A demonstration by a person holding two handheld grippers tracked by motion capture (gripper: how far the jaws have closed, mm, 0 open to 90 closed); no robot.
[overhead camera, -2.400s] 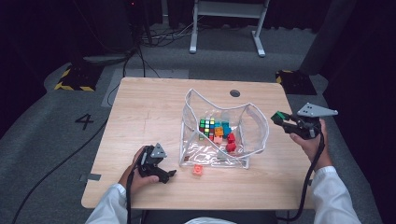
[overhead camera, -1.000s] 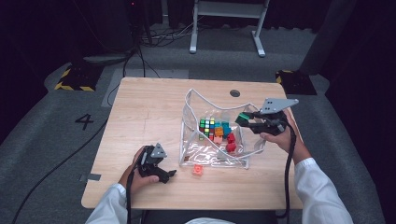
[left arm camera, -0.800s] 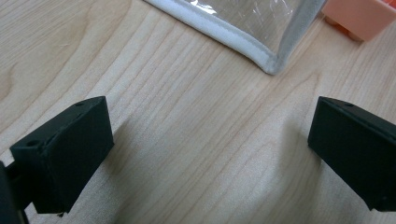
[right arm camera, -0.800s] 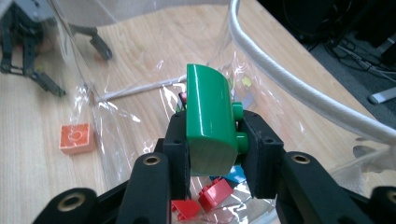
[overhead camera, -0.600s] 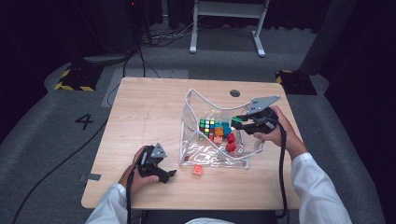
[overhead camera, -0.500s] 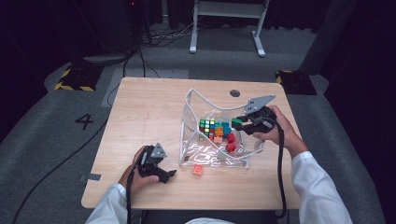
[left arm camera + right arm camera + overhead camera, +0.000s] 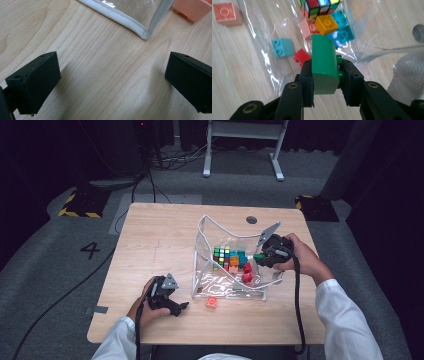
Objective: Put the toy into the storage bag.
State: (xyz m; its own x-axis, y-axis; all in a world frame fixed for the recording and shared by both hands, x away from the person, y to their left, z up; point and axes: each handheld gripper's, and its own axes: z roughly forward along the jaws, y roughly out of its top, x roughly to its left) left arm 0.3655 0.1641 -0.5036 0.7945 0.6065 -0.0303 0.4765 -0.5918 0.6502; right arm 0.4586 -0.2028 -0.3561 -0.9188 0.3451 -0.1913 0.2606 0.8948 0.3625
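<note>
A painted "4" is read on the grey floor. The green rounded plastic brick, clamped by the right gripper, has been carried over the clear plastic pouch; the left gripper is held released, unmoved.

The orange brick is cut off by the top edge.

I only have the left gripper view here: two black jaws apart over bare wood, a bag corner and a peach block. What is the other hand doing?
Observer: The right gripper is shut on a green block, held above the clear bag.
Operator: Anything in that bag?
Observer: Yes, a colour cube with red, teal, orange and pink blocks beside it.
Operator: Where is my peach block?
Observer: The peach block lies on the table, outside the bag's near edge.
</note>
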